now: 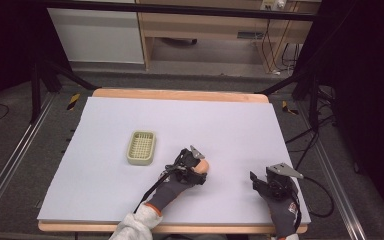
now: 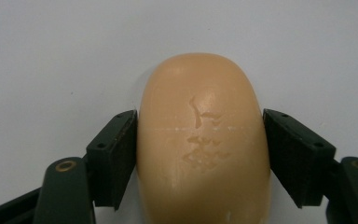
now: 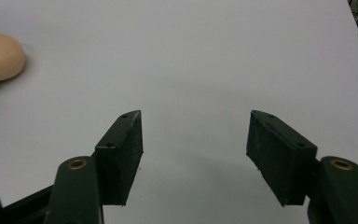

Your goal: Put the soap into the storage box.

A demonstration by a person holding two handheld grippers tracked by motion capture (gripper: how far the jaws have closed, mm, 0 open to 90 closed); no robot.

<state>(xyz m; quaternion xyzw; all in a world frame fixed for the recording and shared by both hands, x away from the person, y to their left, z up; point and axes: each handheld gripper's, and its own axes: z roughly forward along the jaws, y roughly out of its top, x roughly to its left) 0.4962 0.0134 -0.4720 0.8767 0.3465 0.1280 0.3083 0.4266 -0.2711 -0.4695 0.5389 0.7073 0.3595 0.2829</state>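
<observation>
Left tool (image 1: 200, 166) clamps a peach soap bar (image 2: 203, 140), one black jaw pressed flat on each long side, bar lying on the white tabletop (image 1: 180, 120) near the front middle. Embossed marks show on the bar's top face in the left gripper view. Right tool (image 3: 196, 140) is spread wide with nothing between the jaws, hovering over bare tabletop at front right, well apart from the left tool. Rounded end of the soap bar peeks in at the left edge of the right gripper view. Pale green slotted soap dish (image 1: 141, 147) sits left of the left tool, near but not touching, nothing in it. Gloved hands hold both tools.
</observation>
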